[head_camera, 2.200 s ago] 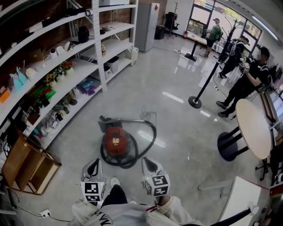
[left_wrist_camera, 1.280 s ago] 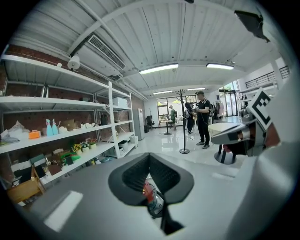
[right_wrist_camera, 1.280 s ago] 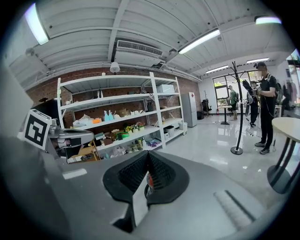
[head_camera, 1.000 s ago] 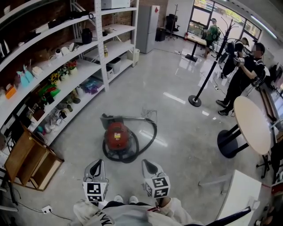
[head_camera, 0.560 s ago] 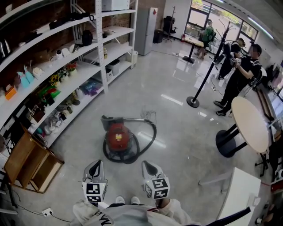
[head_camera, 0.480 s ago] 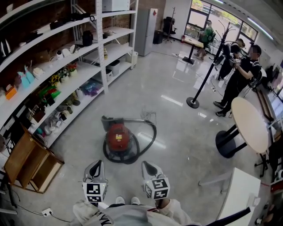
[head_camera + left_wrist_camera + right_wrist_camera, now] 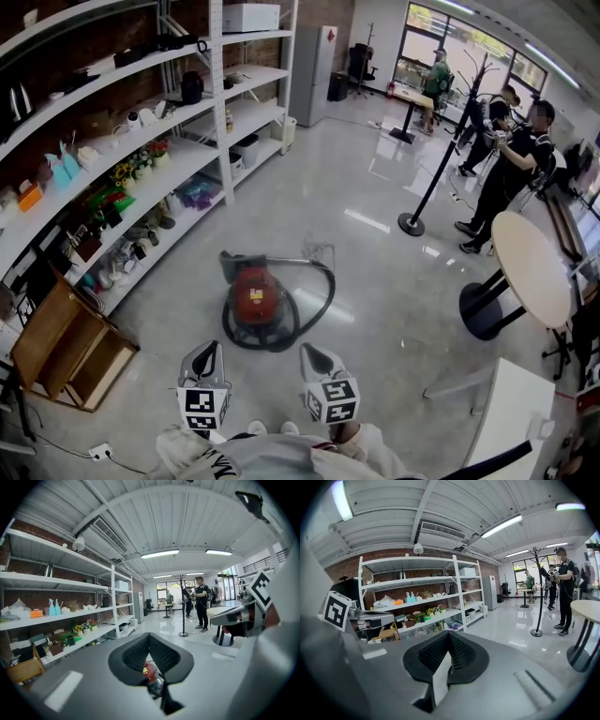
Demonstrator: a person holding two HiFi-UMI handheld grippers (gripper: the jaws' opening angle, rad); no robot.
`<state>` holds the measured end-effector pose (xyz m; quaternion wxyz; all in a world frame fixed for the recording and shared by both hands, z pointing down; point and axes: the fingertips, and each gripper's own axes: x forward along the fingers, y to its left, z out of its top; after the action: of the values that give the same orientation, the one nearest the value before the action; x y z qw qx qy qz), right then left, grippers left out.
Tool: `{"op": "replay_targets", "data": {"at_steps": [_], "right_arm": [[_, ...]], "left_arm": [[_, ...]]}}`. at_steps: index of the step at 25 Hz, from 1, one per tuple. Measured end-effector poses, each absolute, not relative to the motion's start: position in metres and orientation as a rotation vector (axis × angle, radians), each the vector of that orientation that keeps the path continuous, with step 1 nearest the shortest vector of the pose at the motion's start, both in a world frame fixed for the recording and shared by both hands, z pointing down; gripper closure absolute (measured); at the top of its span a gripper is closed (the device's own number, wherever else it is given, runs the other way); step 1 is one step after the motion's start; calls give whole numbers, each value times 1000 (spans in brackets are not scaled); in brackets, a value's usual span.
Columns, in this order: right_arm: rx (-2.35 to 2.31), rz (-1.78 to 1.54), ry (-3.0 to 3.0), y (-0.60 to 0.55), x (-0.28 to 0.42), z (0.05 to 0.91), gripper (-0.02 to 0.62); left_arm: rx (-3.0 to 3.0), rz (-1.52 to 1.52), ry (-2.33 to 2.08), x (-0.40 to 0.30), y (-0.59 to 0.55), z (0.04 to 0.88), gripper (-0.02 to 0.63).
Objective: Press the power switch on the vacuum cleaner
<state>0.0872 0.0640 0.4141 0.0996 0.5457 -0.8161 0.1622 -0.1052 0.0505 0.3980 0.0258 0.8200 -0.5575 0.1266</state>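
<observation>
We find the rounded red vacuum cleaner on the glossy grey floor, ringed by its black hose, well ahead of both grippers. On the left gripper and the right gripper, the ribbed black jaws are closed tip to tip and hold nothing.

There is one red vacuum cleaner, two tools, namely the left tool and the right tool, one round table, one stanchion post, one wooden box and three people.

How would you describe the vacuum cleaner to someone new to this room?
Look at the grey floor beside the long white shelving. The vacuum cleaner stands alone there. It is round and red, with a black hose looped around it.
</observation>
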Motion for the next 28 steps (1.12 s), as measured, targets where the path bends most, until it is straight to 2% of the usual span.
{"op": "replay_targets", "data": {"at_steps": [28], "right_arm": [[1601,449,-2408,67,84,411,595]], "left_arm": [[2551,403,-1700,-104,54,399,606]]}}
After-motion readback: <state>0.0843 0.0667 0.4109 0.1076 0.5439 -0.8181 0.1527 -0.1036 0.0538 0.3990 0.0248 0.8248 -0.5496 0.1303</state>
